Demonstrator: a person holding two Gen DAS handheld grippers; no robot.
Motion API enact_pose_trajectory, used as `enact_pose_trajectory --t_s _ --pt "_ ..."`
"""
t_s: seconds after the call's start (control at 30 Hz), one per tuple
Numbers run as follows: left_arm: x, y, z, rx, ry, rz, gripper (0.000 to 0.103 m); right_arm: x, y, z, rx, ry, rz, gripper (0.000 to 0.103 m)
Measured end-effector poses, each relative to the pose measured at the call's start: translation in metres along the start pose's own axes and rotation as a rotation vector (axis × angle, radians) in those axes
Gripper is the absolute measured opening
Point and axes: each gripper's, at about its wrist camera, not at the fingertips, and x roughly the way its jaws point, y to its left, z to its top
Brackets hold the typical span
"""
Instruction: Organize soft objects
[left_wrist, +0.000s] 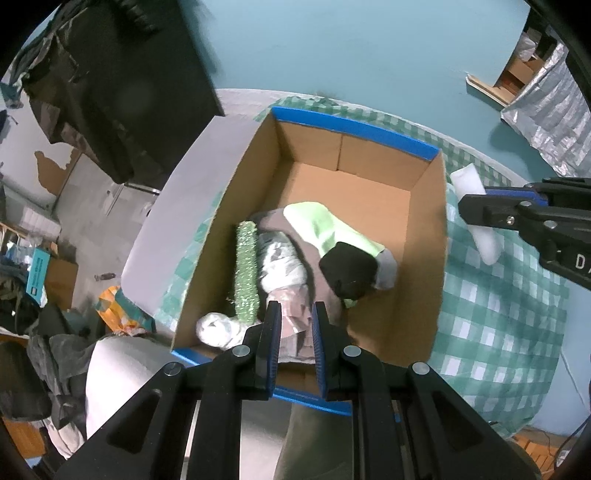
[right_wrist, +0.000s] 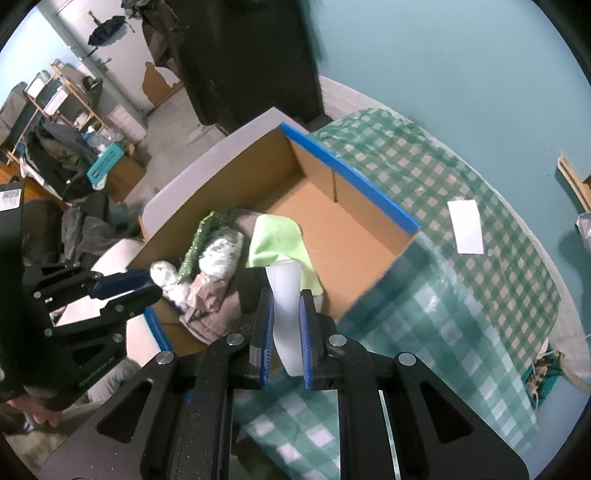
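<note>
White soft piece (right_wrist: 286, 314), a pale foam-like strip, clamped between the blue pads of the right gripper (right_wrist: 286, 328) and carried above the near rim of the cardboard box (right_wrist: 369, 184), which stands on the green checked cloth (right_wrist: 480, 295). In the left wrist view the same piece shows at 3 o'clock, just outside the box's right wall. The box already holds a lime green cloth (left_wrist: 325, 225), a glittery green roll (left_wrist: 245, 266), a black pouch (left_wrist: 349, 269) and grey wrapped bundles, all crowded toward 7 o'clock; the floor toward 1 o'clock is bare. The left gripper (left_wrist: 295, 347) hovers over the pile, jaws narrow and holding nothing. Judged best practice: carry the strip clear over the wall, lower it onto the bare floor, then release; avoid brushing the rim. A white card (right_wrist: 465, 227) lies apart on the cloth.
</note>
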Motion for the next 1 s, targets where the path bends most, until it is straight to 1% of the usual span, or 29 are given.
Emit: enact_pose_trajectory --t_s 0.23,0.47,0.57,0.6,0.63,0.7,0.73,0.77,0.8,0.83,0.9,0.97,1.0 --pt "0.006 0.015 -0.003 -0.024 0.011 0.001 0.016 0.02 0.015 0.005 0.006 0.019 0.01 0.011" --pt "0.013 0.027 -0.004 -0.037 0.023 0.002 0.016 0.038 0.019 0.009 0.038 0.037 0.013 0.011" --pt "0.017 0.031 -0.003 -0.04 0.032 0.001 0.017 0.045 0.021 0.009 0.046 0.046 0.008 0.015" --pt "0.017 0.032 -0.003 -0.04 0.035 -0.002 0.017 0.047 0.022 0.009 0.047 0.05 0.003 0.018" --pt "0.018 0.032 -0.003 -0.039 0.037 -0.005 0.018 0.048 0.022 0.009 0.049 0.054 -0.001 0.021" --pt "0.018 0.032 -0.002 -0.036 0.04 -0.007 0.028 0.05 0.024 0.008 0.048 0.062 -0.025 0.021" --pt "0.018 0.031 -0.002 -0.033 0.042 -0.007 0.033 0.05 0.025 0.008 0.045 0.061 -0.03 0.024" --pt "0.017 0.031 -0.001 -0.031 0.04 -0.01 0.037 0.049 0.026 0.008 0.043 0.057 -0.03 0.027" --pt "0.016 0.031 -0.001 -0.03 0.028 -0.016 0.038 0.047 0.026 0.008 0.043 0.052 -0.031 0.036" --pt "0.015 0.031 0.0 -0.027 0.023 -0.018 0.04 0.046 0.026 0.007 0.044 0.046 -0.035 0.042" --pt "0.013 0.03 0.0 -0.016 0.017 -0.028 0.047 0.041 0.026 0.008 0.052 0.034 -0.044 0.044" --pt "0.01 0.029 0.0 -0.007 0.01 -0.031 0.056 0.038 0.024 0.008 0.063 0.027 -0.043 0.045" --pt "0.008 0.029 0.0 -0.005 0.006 -0.026 0.057 0.035 0.023 0.008 0.069 0.021 -0.047 0.047"
